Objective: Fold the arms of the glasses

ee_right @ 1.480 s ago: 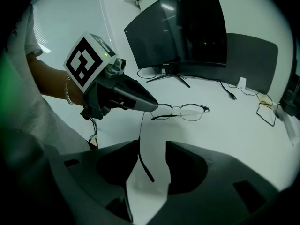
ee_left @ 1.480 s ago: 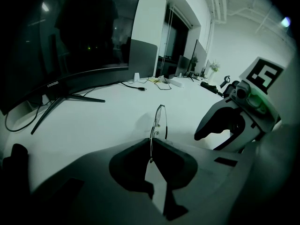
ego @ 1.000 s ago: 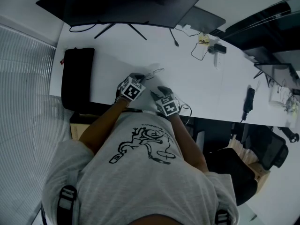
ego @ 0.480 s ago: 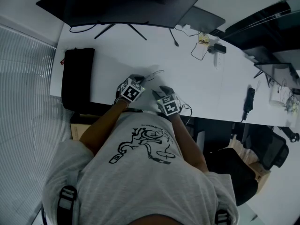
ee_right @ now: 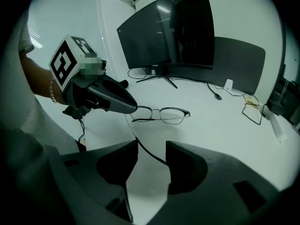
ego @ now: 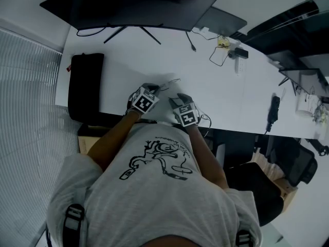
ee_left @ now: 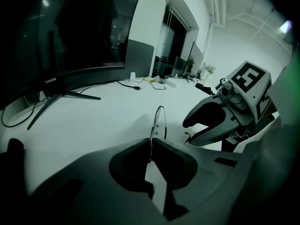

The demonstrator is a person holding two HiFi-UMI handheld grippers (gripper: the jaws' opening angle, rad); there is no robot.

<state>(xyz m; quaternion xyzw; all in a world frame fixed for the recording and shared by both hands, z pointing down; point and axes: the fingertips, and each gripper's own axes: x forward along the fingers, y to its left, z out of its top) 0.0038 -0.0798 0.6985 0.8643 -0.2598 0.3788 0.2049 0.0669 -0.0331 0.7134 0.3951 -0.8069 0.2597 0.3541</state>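
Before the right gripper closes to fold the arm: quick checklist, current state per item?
1. Left gripper gripping the glasses: ok, jaws shut on one end of the frame.
2. Right gripper open: ok, jaws apart.
3. Near arm inside the right jaws: ok, it runs through the gap, not pinched.
4. Near arm folded: not ok, it stands out from the frame.
5. Other arm's state: cannot tell, not made out.
6. Cable apart from the glasses: ok, it lies farther back on the table.
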